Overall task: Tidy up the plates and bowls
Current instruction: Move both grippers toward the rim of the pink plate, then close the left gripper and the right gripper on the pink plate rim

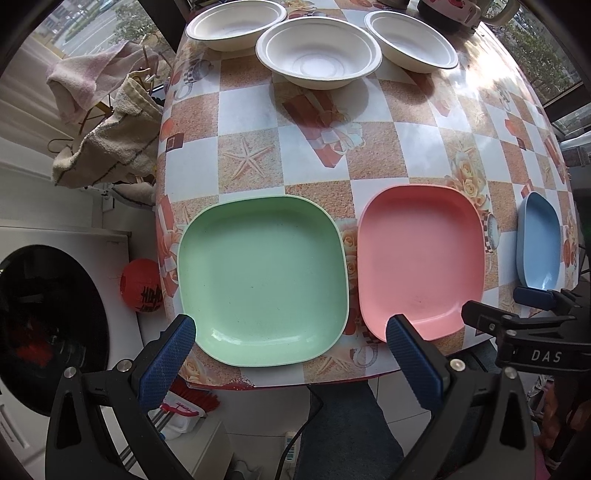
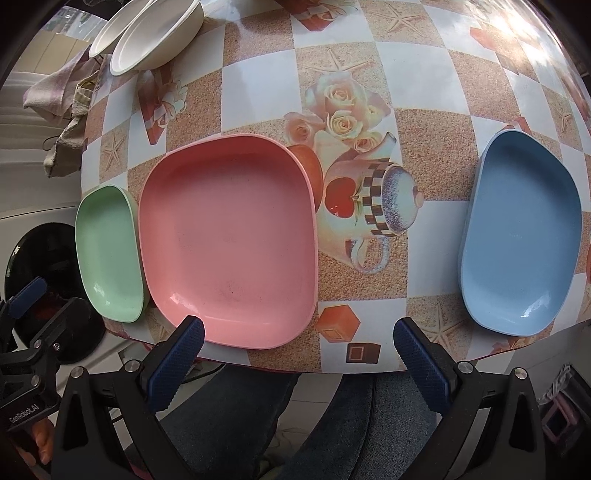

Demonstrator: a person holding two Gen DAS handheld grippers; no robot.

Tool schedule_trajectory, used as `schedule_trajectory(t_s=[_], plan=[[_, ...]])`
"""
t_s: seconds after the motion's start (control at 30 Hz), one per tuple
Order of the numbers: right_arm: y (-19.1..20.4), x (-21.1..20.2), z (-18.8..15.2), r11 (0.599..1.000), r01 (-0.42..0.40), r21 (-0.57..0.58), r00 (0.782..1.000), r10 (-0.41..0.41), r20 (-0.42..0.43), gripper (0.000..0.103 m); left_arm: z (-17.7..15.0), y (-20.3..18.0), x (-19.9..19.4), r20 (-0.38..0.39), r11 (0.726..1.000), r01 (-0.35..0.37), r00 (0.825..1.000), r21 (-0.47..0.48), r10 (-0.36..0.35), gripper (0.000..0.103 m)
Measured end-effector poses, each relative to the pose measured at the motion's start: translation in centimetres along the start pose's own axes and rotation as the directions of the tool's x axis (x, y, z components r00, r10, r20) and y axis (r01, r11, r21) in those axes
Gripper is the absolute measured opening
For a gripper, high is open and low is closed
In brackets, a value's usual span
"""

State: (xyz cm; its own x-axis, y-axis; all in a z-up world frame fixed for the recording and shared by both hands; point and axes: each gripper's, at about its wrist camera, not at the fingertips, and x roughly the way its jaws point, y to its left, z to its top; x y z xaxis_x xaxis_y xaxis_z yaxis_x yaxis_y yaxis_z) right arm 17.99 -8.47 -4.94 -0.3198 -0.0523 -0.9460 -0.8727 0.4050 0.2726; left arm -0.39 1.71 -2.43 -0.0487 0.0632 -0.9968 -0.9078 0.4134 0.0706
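Both the left gripper [image 1: 291,343] and right gripper [image 2: 299,343] hang wide apart, empty, at the table [image 1: 399,147] edge. Green plate [image 1: 262,280], pink plate [image 2: 229,240] and blue plate [image 2: 521,236] line the near edge; three white bowls [image 1: 319,51] sit behind. Pinch one plate's near rim shallowly, then lift level to stack.

table [image 1: 388,147] | green plate [image 1: 262,277], pink plate [image 1: 421,258], blue plate [image 1: 539,243] | three white bowls [image 1: 319,51]

Far white paper bowl [image 2: 110,33] is half hidden behind its twin; dark patterned kettle thing [image 1: 448,11] gets cropped at the table's far edge.
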Motion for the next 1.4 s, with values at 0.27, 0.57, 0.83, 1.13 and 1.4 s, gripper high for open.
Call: schedule_trajectory(t_s=[0.27, 0.57, 0.83, 1.13, 1.4], plan=[[0.1, 0.3, 1.1, 1.000, -0.027, -0.006, 0.999, 0.027, 0.032, 0.103, 0.2, -0.3, 0.3, -0.011, 1.000, -0.013, 1.000, 0.014, 0.013, 0.103], [-0.2, -0.2, 2.0, 0.999, -0.024, -0.029, 0.998, 0.026, 0.049, 0.103, 1.4, -1.5, 1.0, -0.009, 1.000, -0.019, 1.000, 0.014, 0.020, 0.103], [0.4, 1.5, 4.3, 0.999, 0.048, -0.023, 0.998, -0.047, 0.037, 0.103, 1.5, -2.5, 2.1, -0.034, 0.997, -0.057, 0.998, 0.045, 0.058, 0.103], [-1.5, 3.2, 5.0, 0.991, 0.130, 0.007, 0.991, -0.130, 0.004, 0.103, 1.7, -4.4, 3.2, -0.063, 0.994, -0.072, 0.995, 0.076, 0.077, 0.103], [-5.8, 2.4, 5.1, 0.986, 0.147, 0.081, 0.989, -0.149, 0.019, 0.103, 2.1, -7.8, 3.6, -0.059, 0.991, -0.063, 0.996, 0.117, 0.070, 0.103]])
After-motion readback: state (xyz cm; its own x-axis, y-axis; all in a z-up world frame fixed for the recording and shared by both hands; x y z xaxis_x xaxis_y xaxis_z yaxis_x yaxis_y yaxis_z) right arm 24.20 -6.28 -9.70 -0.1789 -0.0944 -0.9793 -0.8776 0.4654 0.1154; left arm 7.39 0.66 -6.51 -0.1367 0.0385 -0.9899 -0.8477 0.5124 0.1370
